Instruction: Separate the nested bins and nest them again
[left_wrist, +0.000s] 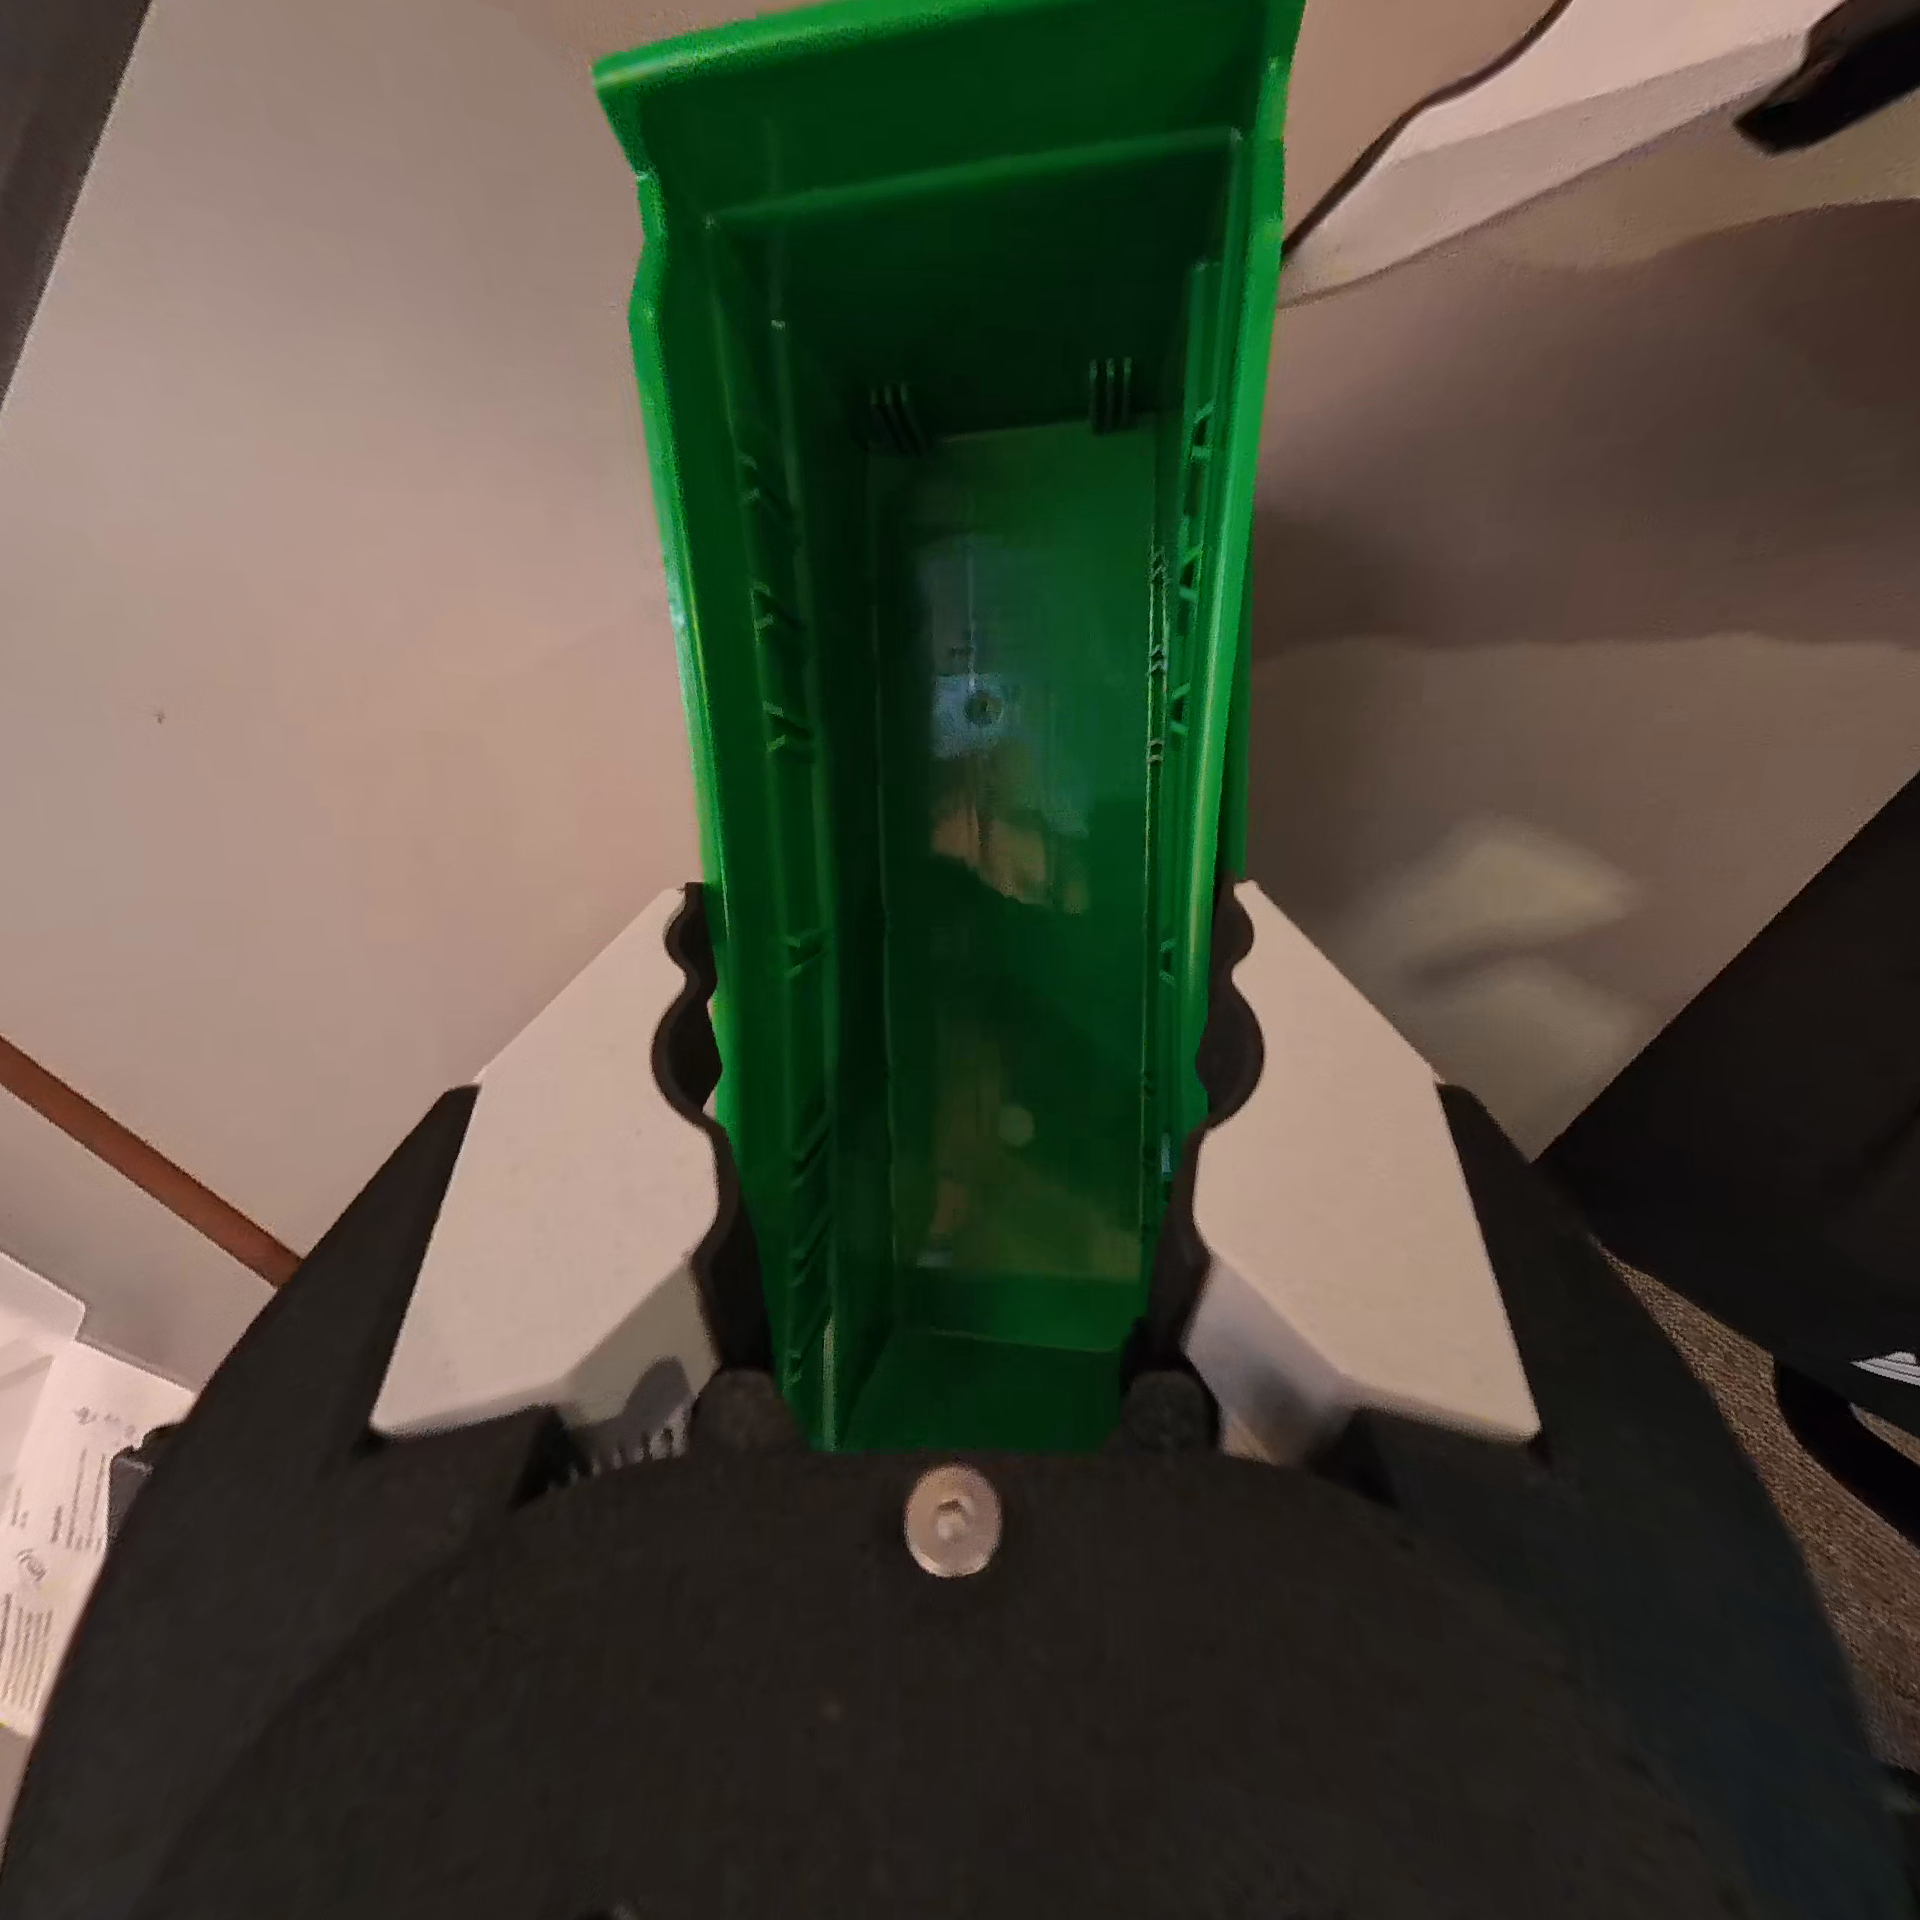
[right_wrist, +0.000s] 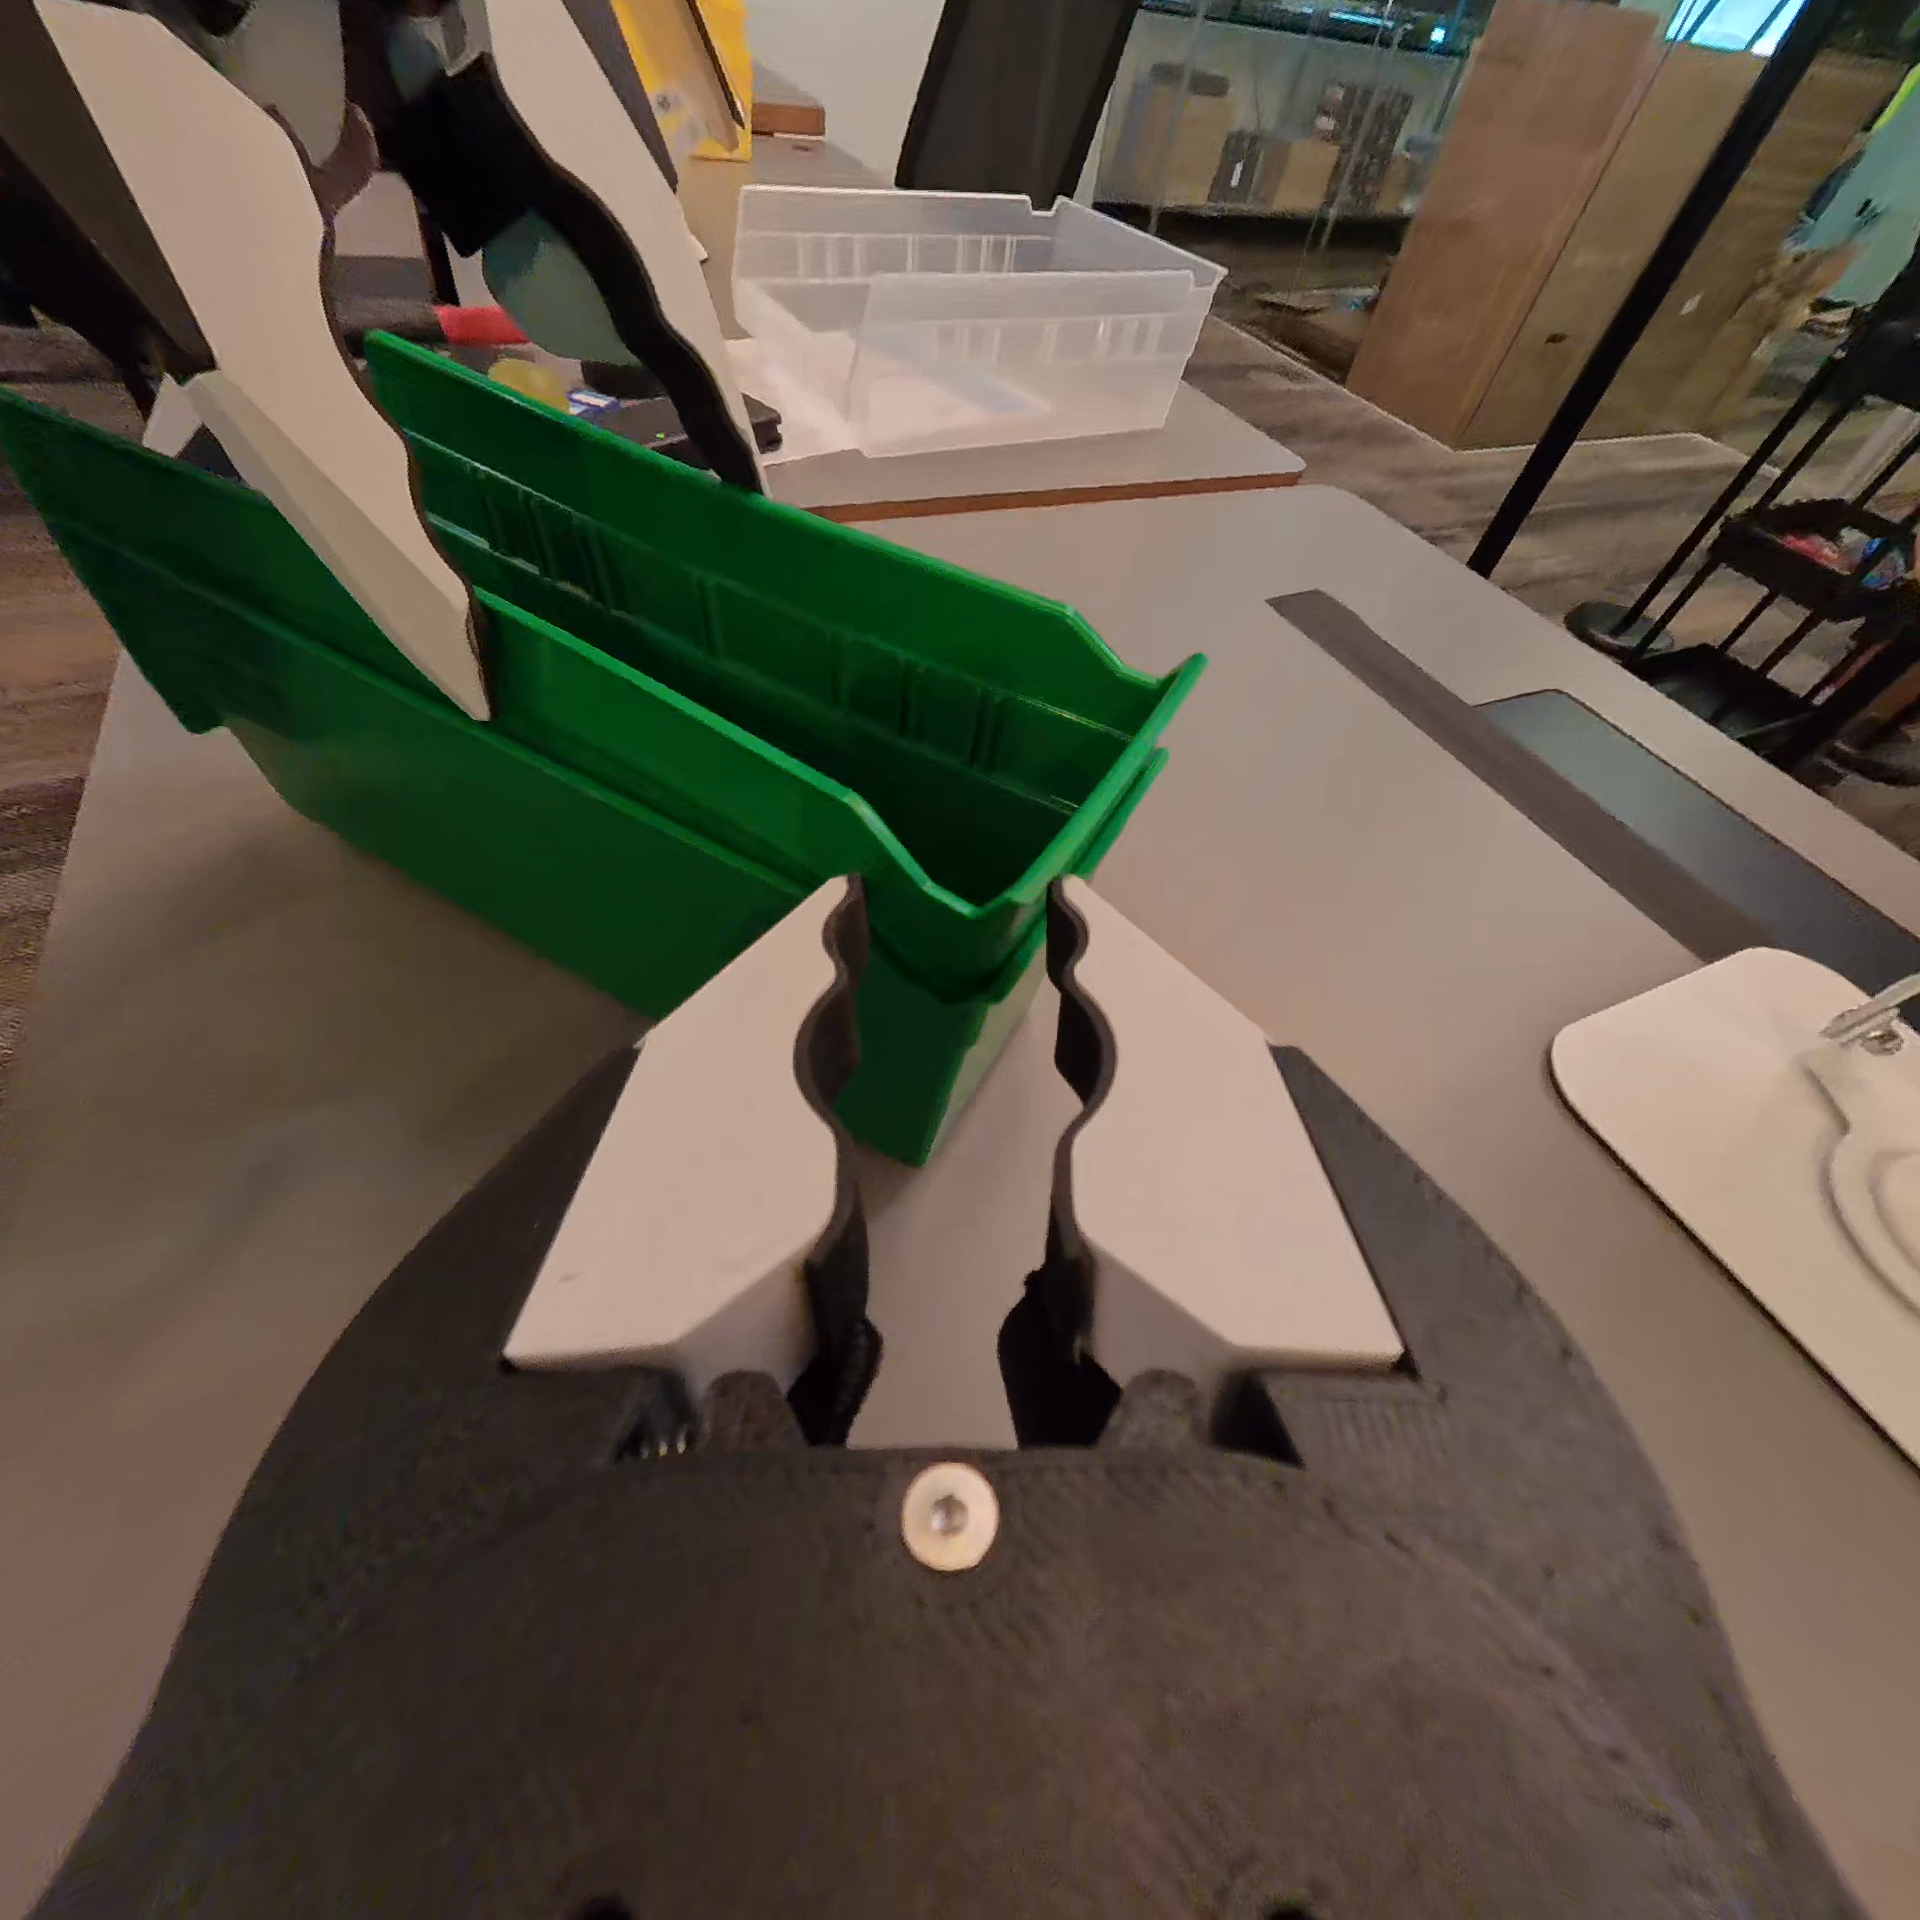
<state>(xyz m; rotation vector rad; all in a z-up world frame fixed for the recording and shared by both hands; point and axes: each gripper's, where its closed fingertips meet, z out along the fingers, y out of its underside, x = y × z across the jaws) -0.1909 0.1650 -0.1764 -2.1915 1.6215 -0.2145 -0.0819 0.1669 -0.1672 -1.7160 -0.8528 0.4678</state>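
Observation:
Two green bins stand nested on the grey table (right_wrist: 1299, 831). The inner bin (right_wrist: 644, 727) sits raised a little out of the outer bin (right_wrist: 520, 862). My left gripper (left_wrist: 956, 904) comes down from above and is shut across the inner bin's width (left_wrist: 997, 1039), one finger outside each long wall. It also shows in the right wrist view (right_wrist: 613, 592) at the bins' far half. My right gripper (right_wrist: 961, 904) is open and empty. It is low at the bins' near front end, with the outer bin's front corner showing between its fingers.
Clear plastic bins (right_wrist: 977, 312) stand on a second table behind. A white monitor stand base (right_wrist: 1745, 1143) lies at the right, beside a dark strip (right_wrist: 1558, 779). Papers (left_wrist: 52, 1507) lie at the lower left of the left wrist view.

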